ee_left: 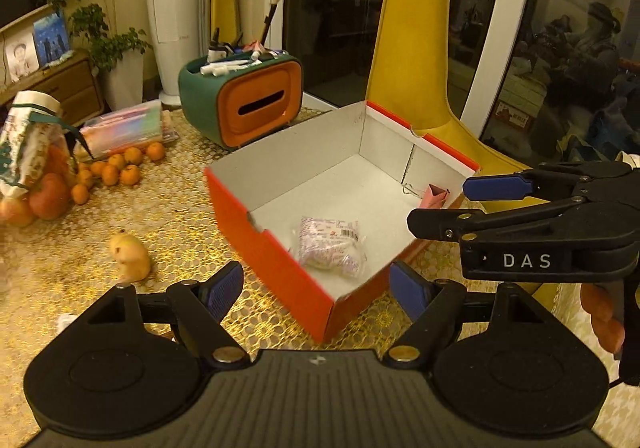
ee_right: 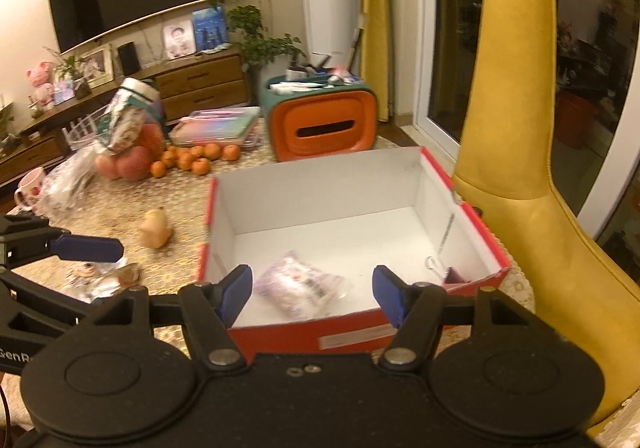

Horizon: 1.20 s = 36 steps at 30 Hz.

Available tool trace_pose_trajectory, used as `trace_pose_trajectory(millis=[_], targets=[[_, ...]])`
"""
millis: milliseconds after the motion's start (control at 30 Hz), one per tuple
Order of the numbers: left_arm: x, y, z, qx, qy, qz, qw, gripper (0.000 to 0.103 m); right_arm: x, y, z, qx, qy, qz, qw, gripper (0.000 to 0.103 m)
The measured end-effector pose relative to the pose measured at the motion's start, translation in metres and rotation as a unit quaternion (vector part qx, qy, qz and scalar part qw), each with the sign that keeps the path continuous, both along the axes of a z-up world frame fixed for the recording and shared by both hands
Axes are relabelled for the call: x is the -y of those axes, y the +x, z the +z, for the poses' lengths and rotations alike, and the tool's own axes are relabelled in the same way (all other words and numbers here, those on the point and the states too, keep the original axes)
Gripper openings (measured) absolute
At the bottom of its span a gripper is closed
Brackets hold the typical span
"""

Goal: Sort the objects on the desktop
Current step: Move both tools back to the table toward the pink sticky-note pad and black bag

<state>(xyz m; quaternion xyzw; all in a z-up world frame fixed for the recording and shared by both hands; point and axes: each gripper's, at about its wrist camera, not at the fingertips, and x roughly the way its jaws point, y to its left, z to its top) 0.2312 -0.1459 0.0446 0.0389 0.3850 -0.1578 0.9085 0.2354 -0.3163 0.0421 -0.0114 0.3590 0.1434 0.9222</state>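
An open red box with a white inside (ee_left: 256, 244) (ee_right: 486, 232) stands on the gold-patterned table. In it lie a clear packet with pink print (ee_left: 330, 246) (ee_right: 298, 284) and a pink binder clip (ee_left: 434, 196) (ee_right: 454, 275). My left gripper (ee_left: 316, 290) is open and empty, just before the box's near corner. My right gripper (ee_right: 312, 294) is open and empty over the box's near wall. In the left wrist view the right gripper's blue pad (ee_left: 498, 187) shows at the box's right side. A small yellow toy figure (ee_left: 130, 256) (ee_right: 156, 228) lies left of the box.
A green and orange tissue holder (ee_left: 244, 104) (ee_right: 324, 120) with pens stands behind the box. Tangerines (ee_left: 120, 168) (ee_right: 192, 160), apples (ee_right: 128, 162) and a snack bag (ee_left: 28, 144) lie at the left. A yellow chair (ee_right: 520, 176) stands to the right. Wrappers (ee_right: 100, 276) lie near the left gripper.
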Motion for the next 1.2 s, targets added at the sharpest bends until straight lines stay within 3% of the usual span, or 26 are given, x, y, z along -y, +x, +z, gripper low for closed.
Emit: trace_pose_trajectory(millis=[133,433,567,800,1200], targets=[[-0.016,-0.024,0.004,0.018,0.012,0.002,0.9998,0.080,-0.015,-0.016,0.002,0.006,0.004,0.014,1.000,0.069],[-0.064,-0.065,0.001,0.022,-0.005,0.041,0.9989,0.085,-0.049,-0.050,-0.003,0.020,-0.003,0.038,0.999,0.078],[-0.084,-0.080,-0.005,0.017,-0.021,0.058,0.9980,0.097,-0.063,-0.063,-0.008,0.023,-0.004,0.043,0.999,0.082],[-0.115,-0.107,-0.021,0.020,-0.050,0.083,0.9951,0.103,-0.092,-0.084,-0.015,0.034,0.001,0.061,0.998,0.088],[-0.171,-0.141,-0.061,0.048,-0.037,0.126,0.9902,0.103,-0.138,-0.097,-0.040,0.042,-0.005,0.064,0.997,0.093]])
